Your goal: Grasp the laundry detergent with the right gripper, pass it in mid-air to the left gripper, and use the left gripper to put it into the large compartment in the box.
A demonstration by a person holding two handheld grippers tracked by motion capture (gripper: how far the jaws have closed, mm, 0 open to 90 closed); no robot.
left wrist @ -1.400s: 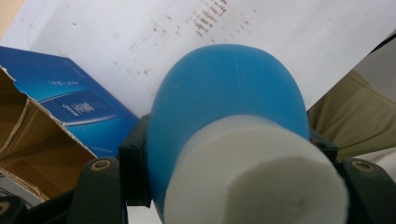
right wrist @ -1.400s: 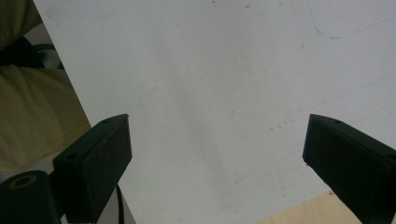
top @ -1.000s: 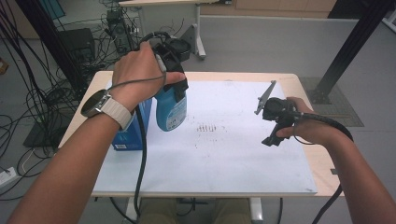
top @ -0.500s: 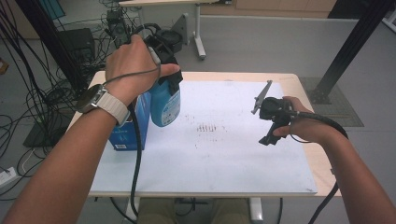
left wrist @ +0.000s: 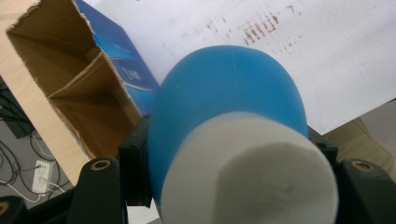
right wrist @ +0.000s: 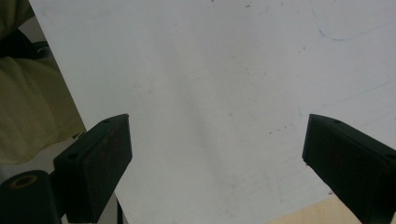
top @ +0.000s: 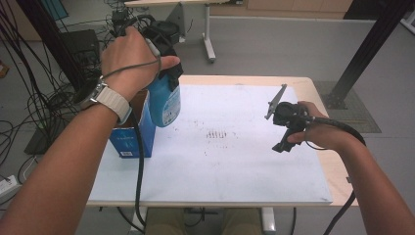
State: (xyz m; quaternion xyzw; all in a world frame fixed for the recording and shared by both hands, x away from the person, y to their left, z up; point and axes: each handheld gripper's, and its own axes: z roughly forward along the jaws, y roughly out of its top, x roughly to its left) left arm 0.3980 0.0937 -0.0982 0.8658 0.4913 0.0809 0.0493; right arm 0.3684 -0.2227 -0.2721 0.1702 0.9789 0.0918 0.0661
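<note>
A wooden table [top: 313, 85] carries a large white sheet [top: 230, 166] that covers most of its top, with a patch of small dark marks [top: 219, 134] near its middle. In the right gripper view the same sheet [right wrist: 196, 93] lies under the jaws, and a corner of bare table [right wrist: 303, 212] shows at the bottom.

At the left edge of the sheet stands a blue cardboard box [top: 128, 139], its top open. The left gripper view looks down into the box [left wrist: 70, 84] and shows brown inner walls and a flap across the inside.

Above and just right of the box hangs a blue bottle [top: 164, 103], clear of the table and tilted a little, its lower end over the sheet close to the box wall. The left gripper [top: 164, 73] is clamped on the bottle near its top. In the left gripper view the two black jaws press against either side of the bottle [left wrist: 224, 93], and its white cap [left wrist: 252, 172] points toward the camera.

The right gripper [top: 288, 128] hangs over the right part of the sheet, well apart from the bottle and box. Its jaws stand wide apart with nothing between them.
</note>
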